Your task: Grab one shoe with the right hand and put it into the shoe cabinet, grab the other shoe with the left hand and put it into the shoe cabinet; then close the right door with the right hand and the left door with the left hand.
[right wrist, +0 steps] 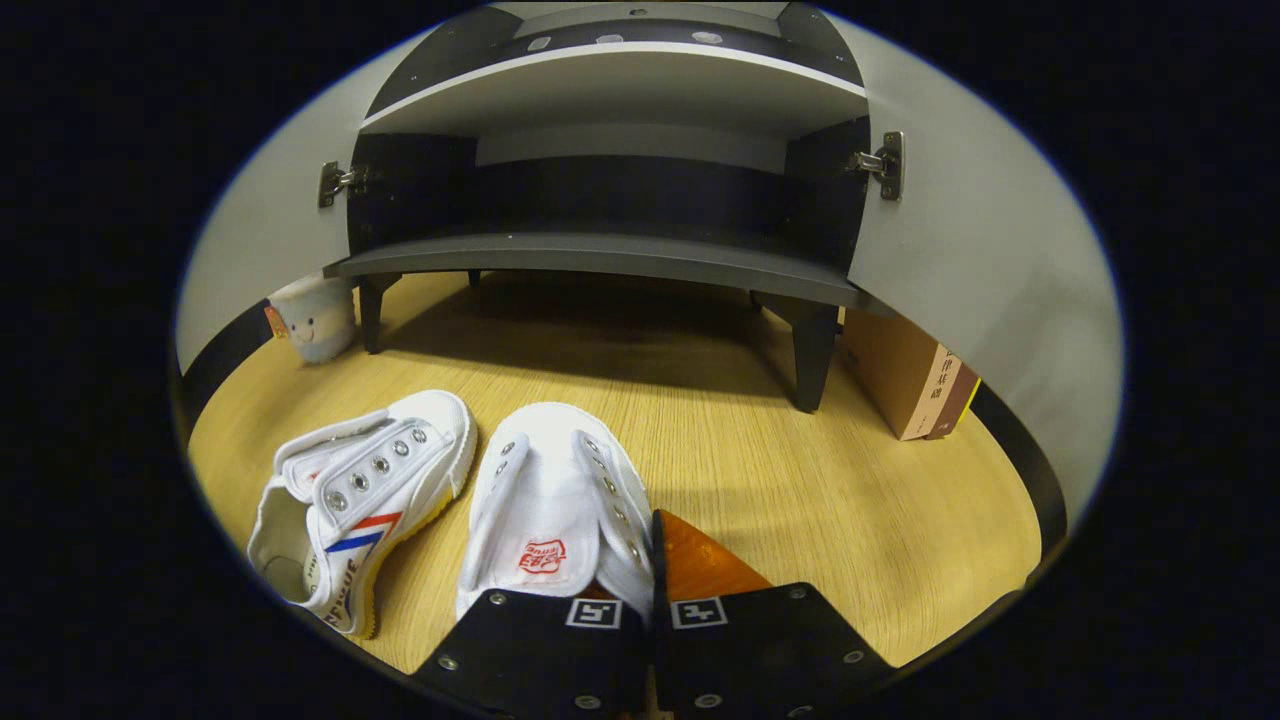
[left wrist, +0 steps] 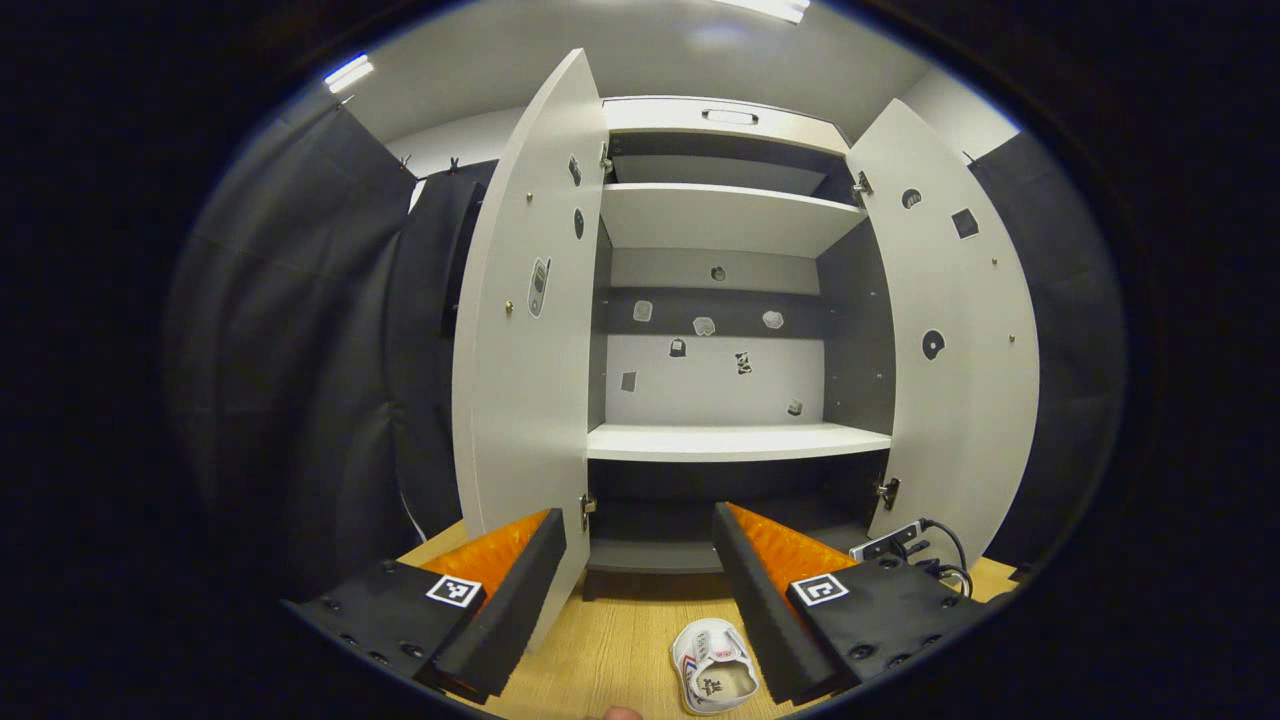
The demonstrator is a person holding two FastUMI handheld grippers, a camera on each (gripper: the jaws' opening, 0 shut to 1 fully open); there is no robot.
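**Gripping one shoe before the open cabinet**

Clenched on the side wall of the nearer white shoe, the right gripper rests low on the wooden table. The second shoe lies left, on its side. The left gripper hangs released. Farther, the shoe cabinet stands with both doors open.
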